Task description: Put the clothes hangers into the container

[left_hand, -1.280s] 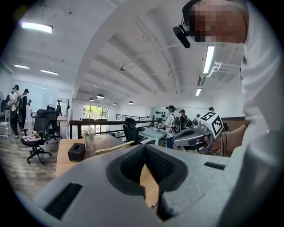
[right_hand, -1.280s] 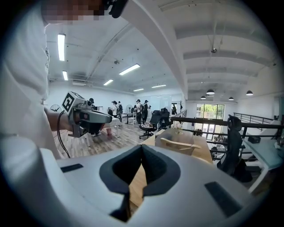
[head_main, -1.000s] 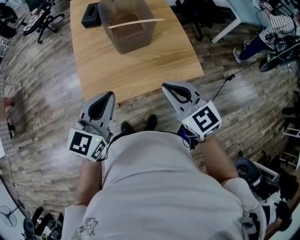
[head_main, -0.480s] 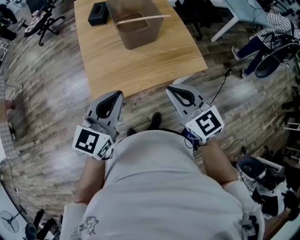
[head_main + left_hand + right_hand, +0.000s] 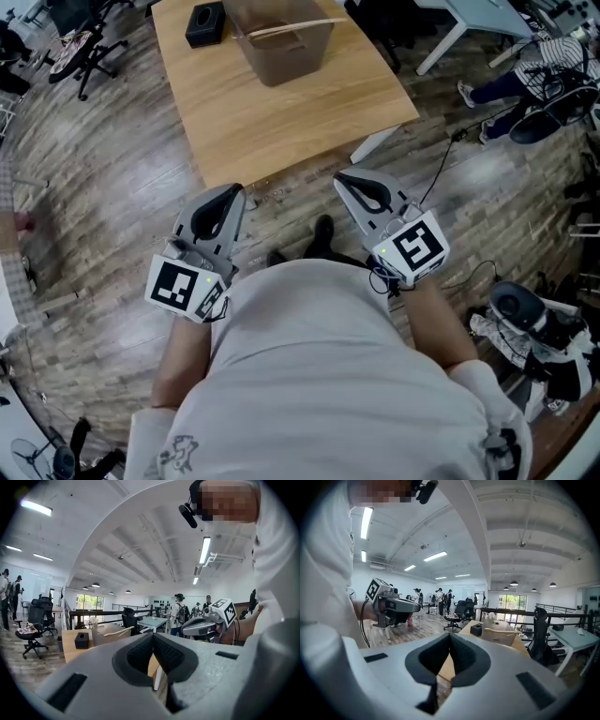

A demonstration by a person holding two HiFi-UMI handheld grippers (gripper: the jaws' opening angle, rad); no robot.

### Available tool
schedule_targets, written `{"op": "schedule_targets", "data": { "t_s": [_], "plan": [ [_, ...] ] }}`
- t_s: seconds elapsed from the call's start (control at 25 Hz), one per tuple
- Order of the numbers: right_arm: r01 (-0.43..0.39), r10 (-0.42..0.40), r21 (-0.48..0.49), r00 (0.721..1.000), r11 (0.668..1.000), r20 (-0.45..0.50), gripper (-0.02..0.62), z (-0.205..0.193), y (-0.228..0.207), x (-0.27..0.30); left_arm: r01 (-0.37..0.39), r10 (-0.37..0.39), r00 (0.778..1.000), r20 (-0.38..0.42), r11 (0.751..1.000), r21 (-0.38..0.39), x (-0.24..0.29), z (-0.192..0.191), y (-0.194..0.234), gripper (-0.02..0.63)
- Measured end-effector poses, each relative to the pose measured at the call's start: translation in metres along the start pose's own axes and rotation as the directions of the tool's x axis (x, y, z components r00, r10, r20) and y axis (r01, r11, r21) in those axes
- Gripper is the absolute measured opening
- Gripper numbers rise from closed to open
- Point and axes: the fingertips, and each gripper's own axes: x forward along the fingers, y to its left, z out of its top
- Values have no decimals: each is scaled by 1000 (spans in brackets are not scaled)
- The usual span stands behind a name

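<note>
While both my claws hang close to my waist with the table's near edge just ahead of their tips, neither has anything in it: my left claw (image 5: 230, 191) has its jaws pressed together on nothing, and my right claw (image 5: 345, 177) is closed and empty the same way. The container (image 5: 281, 47) stands well ahead of both claws, toward the far end of the table (image 5: 281, 122), with a black box (image 5: 204, 22) just beside it on the left claw's side. One wooden hanger (image 5: 292, 28) lies across the container's top. As far as I can judge, it rests on the rim with one end poking out past the wall on the right claw's side, rather than sitting down inside. That perch is my worry. If I reach in with jaws closed like this and only prod it, the long end could lever up and the hanger could slide off onto the table or the floor. If I nudge the light-looking container itself, it may skid or tip and shed the hanger that way. Coming forward from this low, either claw could also knock the table's near edge before it clears the top. A cable (image 5: 442, 164) trails on the floor just beyond my right claw, and catching it with a foot would jolt my aim. I see no other hanger on the table, so I can't tell whether more are waiting out of view.
</note>
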Motion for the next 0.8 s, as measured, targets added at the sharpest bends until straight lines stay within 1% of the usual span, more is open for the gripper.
{"op": "schedule_targets", "data": {
  "t_s": [0.16,0.4,0.56,0.8],
  "plan": [
    [23,-23,3,1000,1000,-3,5,3,23,-7,20,-20,1000,0,1000,0,-22,-3,-3,6],
    [54,-54,0,999,999,2,5,6,45,-15,40,-40,999,4,999,4,-47,-8,-6,6],
    [86,-86,0,996,996,-1,6,5,56,-23,55,-55,998,1,998,12,-57,-12,-11,6],
    [102,-102,-2,995,995,-3,6,3,70,-27,56,-56,998,5,998,6,-67,-17,-6,6]
  ]
}}
